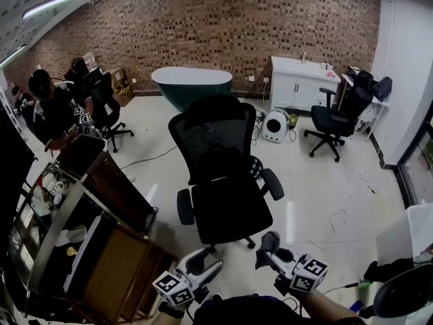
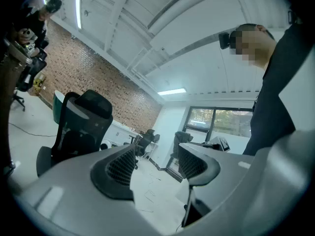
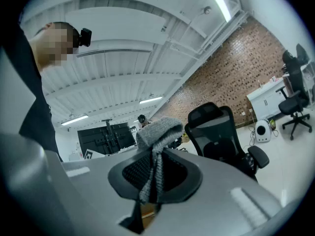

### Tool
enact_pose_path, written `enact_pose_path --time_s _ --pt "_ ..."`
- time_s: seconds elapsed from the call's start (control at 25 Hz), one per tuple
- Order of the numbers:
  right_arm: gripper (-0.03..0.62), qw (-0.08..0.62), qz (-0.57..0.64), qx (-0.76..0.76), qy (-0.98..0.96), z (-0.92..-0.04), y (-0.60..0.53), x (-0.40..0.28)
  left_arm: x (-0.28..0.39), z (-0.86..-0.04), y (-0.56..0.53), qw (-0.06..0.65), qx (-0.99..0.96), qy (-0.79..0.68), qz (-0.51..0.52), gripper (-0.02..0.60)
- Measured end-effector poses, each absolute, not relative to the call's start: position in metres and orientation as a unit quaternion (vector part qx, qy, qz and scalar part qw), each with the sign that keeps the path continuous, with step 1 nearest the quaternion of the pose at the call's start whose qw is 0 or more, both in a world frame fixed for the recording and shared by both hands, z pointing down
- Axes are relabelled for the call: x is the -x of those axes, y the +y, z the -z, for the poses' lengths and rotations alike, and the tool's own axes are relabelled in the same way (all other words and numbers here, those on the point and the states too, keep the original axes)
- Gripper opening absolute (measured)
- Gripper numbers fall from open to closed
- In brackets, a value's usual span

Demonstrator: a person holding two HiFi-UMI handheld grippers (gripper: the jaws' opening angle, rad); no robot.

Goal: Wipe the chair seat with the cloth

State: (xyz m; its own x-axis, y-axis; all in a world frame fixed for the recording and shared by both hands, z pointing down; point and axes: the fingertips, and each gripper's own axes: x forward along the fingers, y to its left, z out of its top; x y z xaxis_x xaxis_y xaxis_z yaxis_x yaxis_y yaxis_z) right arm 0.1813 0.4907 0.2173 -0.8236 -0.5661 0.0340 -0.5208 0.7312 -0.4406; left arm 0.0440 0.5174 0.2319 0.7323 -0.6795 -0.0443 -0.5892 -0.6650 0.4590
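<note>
At lower left, left hand-held gripper [image 2: 156, 157], jaws apart, empty; centre, black mesh-backed swivel office chair [image 1: 215, 147], black padded seat [image 1: 230, 208], on glossy white floor [image 1: 325, 181]; lower right, right hand-held gripper [image 3: 154, 173] clamped on grey knitted cloth [image 3: 160, 130], apart from seat.

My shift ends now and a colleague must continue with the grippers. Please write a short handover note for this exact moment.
Left gripper: open, nothing between the jaws.
Right gripper: shut on the grey cloth.
Black office chair: stands on the floor just ahead of both grippers. Its seat is bare and neither gripper touches it.
Done: the cloth is picked up.
Left: bring the cloth to the seat and wipe it.
</note>
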Motion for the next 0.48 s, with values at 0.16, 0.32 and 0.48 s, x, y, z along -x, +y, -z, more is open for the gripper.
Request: enact_pose_path --time_s 0.16,0.32,0.48 --pt "0.032 0.048 0.213 0.273 0.937 -0.22 0.483 -0.206 -0.07 -0.229 0.507 0.205 -0.902 -0.368 0.097 0.296" --pt "0.032 0.04 0.219 0.262 0.939 -0.23 0.474 -0.225 -0.087 -0.23 0.504 0.207 -0.895 -0.382 0.101 0.296" --pt "0.032 0.043 0.227 0.243 0.942 -0.233 0.467 -0.222 -0.087 -0.234 0.501 0.207 -0.889 -0.398 0.095 0.296"
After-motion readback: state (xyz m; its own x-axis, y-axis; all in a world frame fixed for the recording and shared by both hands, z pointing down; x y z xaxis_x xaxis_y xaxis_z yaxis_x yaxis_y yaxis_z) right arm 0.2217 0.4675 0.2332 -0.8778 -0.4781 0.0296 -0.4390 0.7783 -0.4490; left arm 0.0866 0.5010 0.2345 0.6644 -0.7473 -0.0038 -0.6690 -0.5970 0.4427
